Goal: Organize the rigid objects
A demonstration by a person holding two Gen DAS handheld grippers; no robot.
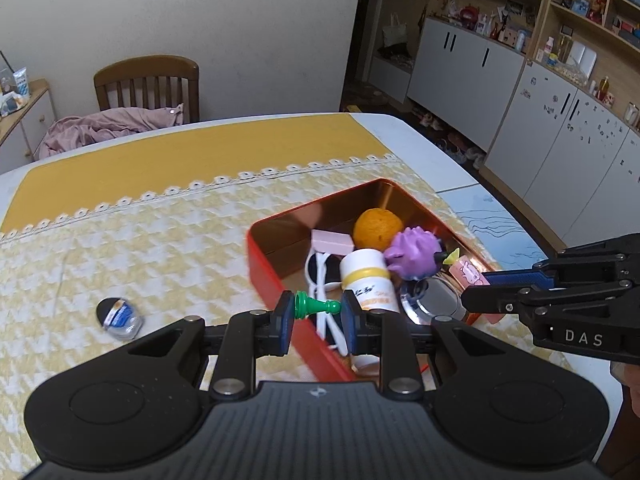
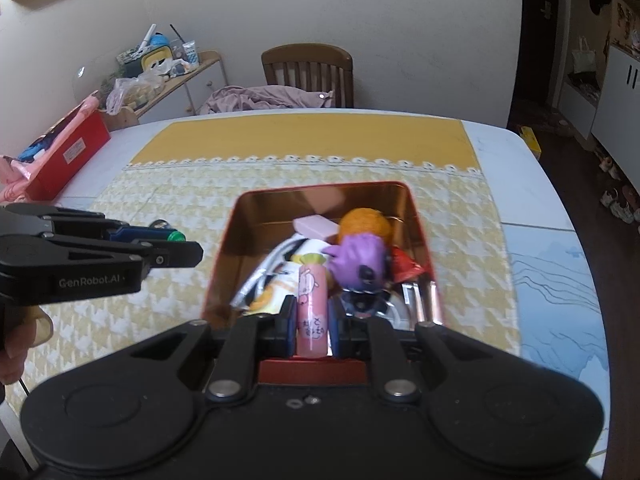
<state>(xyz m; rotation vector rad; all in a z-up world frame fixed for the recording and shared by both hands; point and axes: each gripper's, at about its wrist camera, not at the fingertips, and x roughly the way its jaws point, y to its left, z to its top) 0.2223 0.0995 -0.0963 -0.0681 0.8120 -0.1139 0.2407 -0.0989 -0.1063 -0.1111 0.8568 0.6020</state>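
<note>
From the left wrist camera, the left gripper (image 1: 317,307) sits low in the middle of the frame. Its two blue pads squeeze a little green game piece (image 1: 316,305) lying sideways between them, so it cannot fall. The piece hangs right over the near wall of the red tin box (image 1: 262,264), which looks like the place to drop it. Inside the box, right of center, are an orange ball (image 1: 377,229), a purple spiky toy (image 1: 414,254), a white bottle (image 1: 370,280) and a pink block (image 1: 333,241), all packed close together. One small blue and silver thing (image 1: 119,317) lies alone on the yellow cloth (image 1: 140,240) at the lower left, not yet put away. The right gripper (image 1: 476,278) pokes in from the right edge over the box, with a pink tube (image 1: 468,272) at its tips.

From the right wrist camera, the right gripper (image 2: 312,326) is low in the middle, pinching that pink tube (image 2: 310,304) so it stands up straight. It is over the near end of the red tin box (image 2: 224,248), probably to slide it into a gap. The left gripper (image 2: 176,242) comes in from the left edge, beside the box, the green piece showing at its tip.
</note>
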